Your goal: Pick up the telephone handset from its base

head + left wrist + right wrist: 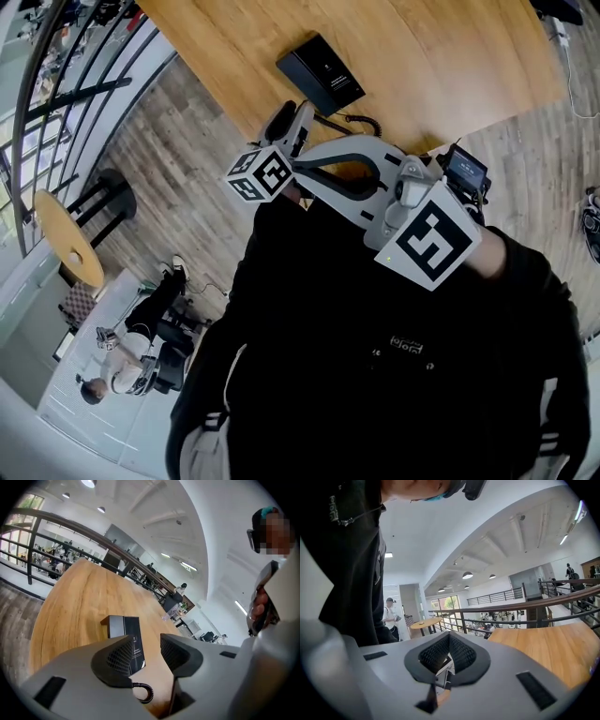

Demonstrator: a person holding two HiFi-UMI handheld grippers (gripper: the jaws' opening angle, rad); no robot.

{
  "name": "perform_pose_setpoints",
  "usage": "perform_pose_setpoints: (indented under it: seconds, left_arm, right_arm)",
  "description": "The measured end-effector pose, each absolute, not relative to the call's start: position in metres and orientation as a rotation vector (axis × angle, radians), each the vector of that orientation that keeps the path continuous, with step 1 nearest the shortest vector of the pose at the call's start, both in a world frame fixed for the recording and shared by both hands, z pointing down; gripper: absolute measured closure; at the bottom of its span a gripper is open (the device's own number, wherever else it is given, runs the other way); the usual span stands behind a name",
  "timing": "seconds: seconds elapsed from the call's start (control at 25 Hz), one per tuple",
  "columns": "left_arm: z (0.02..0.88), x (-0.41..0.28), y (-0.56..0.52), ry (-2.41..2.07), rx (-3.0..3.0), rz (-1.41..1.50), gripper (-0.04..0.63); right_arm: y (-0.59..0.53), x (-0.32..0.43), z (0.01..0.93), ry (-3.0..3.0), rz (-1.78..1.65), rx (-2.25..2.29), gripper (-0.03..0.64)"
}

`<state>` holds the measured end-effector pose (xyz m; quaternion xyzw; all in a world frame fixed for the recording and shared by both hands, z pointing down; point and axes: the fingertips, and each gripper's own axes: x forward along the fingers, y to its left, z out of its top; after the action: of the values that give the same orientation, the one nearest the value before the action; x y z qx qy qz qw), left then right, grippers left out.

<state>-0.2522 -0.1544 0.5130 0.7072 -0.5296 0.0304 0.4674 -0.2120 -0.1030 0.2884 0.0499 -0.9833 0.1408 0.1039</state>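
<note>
Two claws hang over the light wooden bench [70, 606]. The left claw [146, 648] is spread, and between its tips shows the black rectangular telephone [124, 627], lying flat on the bench, untouched. The right claw [449, 641] is pressed together, empty.

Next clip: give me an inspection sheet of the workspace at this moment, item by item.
Surface: light wooden table, only the phone on it.
Job's things: black rectangular telephone base on the table; handset not clearly made out.
Clutter: nothing seen.
Grippers: left gripper open, empty, aimed at the base; right gripper shut, empty.
Cables: black coiled cord on the table by the left gripper.
Surroundings: dark metal railing; round yellow table nearby.
</note>
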Motion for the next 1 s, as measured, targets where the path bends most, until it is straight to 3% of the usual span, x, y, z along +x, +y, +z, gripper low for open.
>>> perform_pose_setpoints:
  seconds: [1.0]
  left_arm:
    - [0.604, -0.262, -0.163, -1.108, 1.597, 0.072, 0.383]
  right_arm:
    - [-0.114, -0.207, 0.295, -2.938, 0.53, 0.125, 0.598]
